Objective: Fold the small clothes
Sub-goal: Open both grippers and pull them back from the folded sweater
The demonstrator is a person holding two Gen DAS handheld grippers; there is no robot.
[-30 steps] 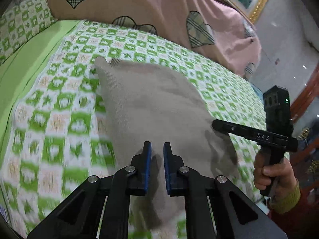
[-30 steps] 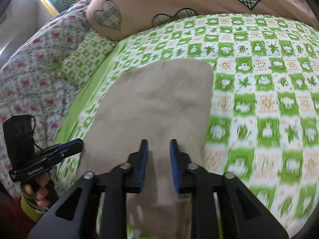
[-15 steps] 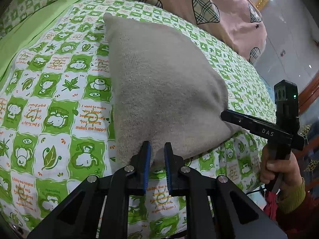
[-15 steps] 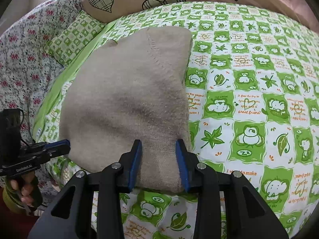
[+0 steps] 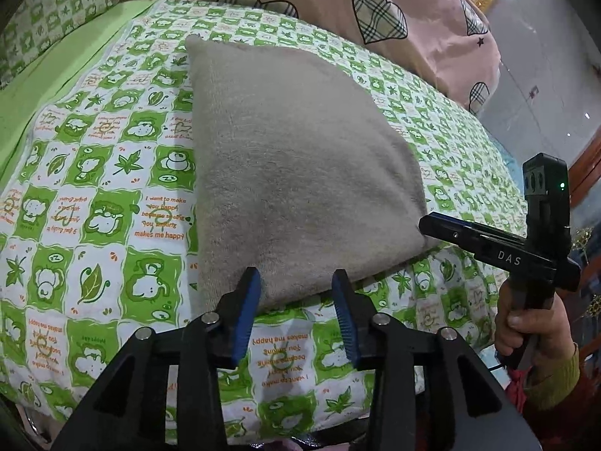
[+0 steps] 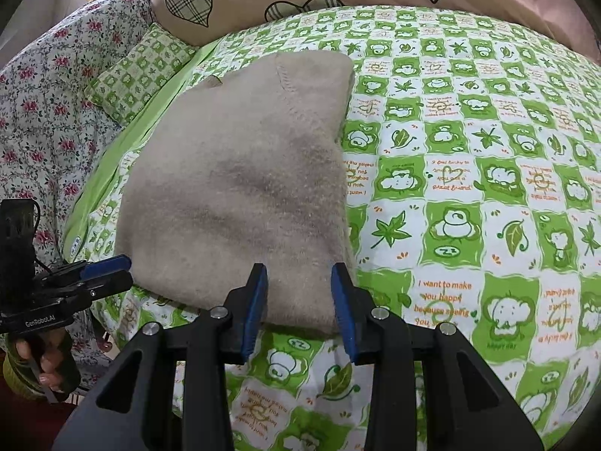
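Note:
A beige fuzzy knitted garment (image 5: 296, 173) lies folded flat on the green-and-white patterned bedsheet (image 5: 97, 203); it also shows in the right wrist view (image 6: 240, 188). My left gripper (image 5: 296, 289) is open and empty, its blue-padded fingers straddling the garment's near edge. My right gripper (image 6: 298, 285) is open and empty at the garment's near right corner. The right gripper also shows in the left wrist view (image 5: 428, 225), at the garment's right corner. The left gripper shows in the right wrist view (image 6: 120, 270), at the garment's left corner.
A pink quilt with plaid hearts (image 5: 375, 11) lies piled along the far side of the bed. A floral quilt (image 6: 37, 105) and a small green checked pillow (image 6: 135, 75) lie at the left. The bed's near edge drops off just below the grippers.
Both grippers have opened and let go of the garment's near edge, and have drawn back slightly toward the bed's edge. The garment now lies flat on the sheet.

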